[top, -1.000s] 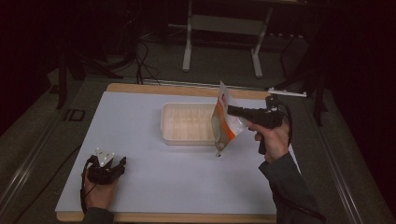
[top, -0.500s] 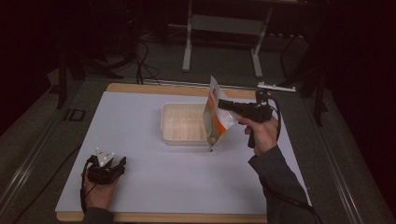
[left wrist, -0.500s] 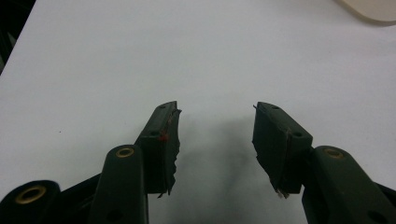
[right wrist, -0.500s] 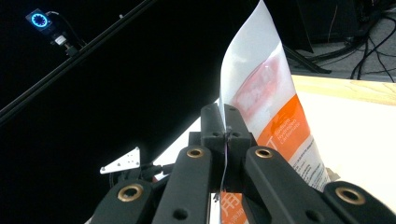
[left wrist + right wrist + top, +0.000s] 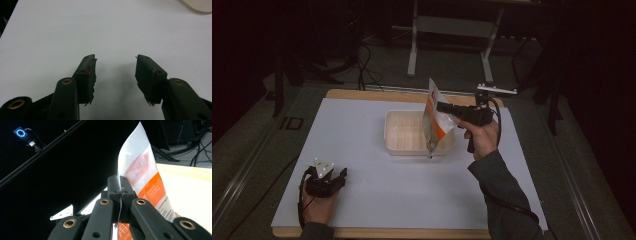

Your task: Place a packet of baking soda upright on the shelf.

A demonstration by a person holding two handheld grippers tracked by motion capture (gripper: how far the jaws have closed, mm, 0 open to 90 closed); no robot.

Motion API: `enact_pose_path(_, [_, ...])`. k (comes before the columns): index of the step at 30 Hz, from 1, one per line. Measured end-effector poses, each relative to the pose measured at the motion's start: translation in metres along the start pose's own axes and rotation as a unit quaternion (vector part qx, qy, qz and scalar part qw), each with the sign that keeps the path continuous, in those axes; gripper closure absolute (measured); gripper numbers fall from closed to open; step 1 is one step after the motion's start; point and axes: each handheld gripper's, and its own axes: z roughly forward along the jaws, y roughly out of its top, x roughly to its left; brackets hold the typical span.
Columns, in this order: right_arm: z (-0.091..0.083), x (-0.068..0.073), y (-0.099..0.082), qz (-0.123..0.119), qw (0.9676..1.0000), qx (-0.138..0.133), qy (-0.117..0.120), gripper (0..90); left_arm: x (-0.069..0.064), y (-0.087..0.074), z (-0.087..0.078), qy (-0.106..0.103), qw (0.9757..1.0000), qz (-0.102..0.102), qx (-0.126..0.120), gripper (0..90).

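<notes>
Pouch (image 5: 435, 120) first: it's a white and orange packet pinched in my right gripper (image 5: 443, 107), hanging over the right end of the cream tub (image 5: 398, 131), bottom corner dipping down near the tub's front rim. My guess is I'm either pouring from it or dropping it in, so the trick is keeping the jaws clamped on that thin edge and keeping the low corner inside the rim, not tilting too quick.

Left gripper (image 5: 330, 178) just sits on the white table (image 5: 362, 200) near the front left corner, well away from the tub, jaws spread apart with nothing in them.

High view gives me the whole layout. Right gripper view is where I can actually see both jaws shut flat on the pouch edge, plus the printing. Left gripper view shows the worn pads (image 5: 91, 75) and bare tabletop between them.
</notes>
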Motion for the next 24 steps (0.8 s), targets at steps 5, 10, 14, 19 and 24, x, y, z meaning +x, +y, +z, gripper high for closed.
enact_pose_path(5, [0.006, -0.002, 0.003, -0.007, 1.0000, -0.007, -0.001, 90.0, 0.000, 0.000, 0.000, 0.000, 1.0000, 0.000, 0.000, 50.3])
enact_pose_path(10, [0.012, -0.006, 0.005, -0.012, 0.9998, -0.012, -0.007, 90.0, 0.000, 0.000, 0.000, 0.000, 1.0000, 0.000, 0.000, 50.3])
enact_pose_path(14, [0.016, -0.010, 0.007, -0.013, 0.9997, -0.017, -0.010, 90.0, 0.000, 0.000, 0.000, 0.000, 1.0000, 0.000, 0.000, 50.3])
enact_pose_path(19, [0.021, -0.015, 0.009, -0.012, 0.9996, -0.024, -0.011, 90.0, 0.000, 0.000, 0.000, 0.000, 1.0000, 0.001, 0.000, 50.3])
enact_pose_path(24, [0.028, -0.016, 0.010, -0.012, 0.9995, -0.025, -0.013, 90.0, 0.001, 0.000, 0.000, -0.001, 1.0000, 0.000, 0.001, 50.0])
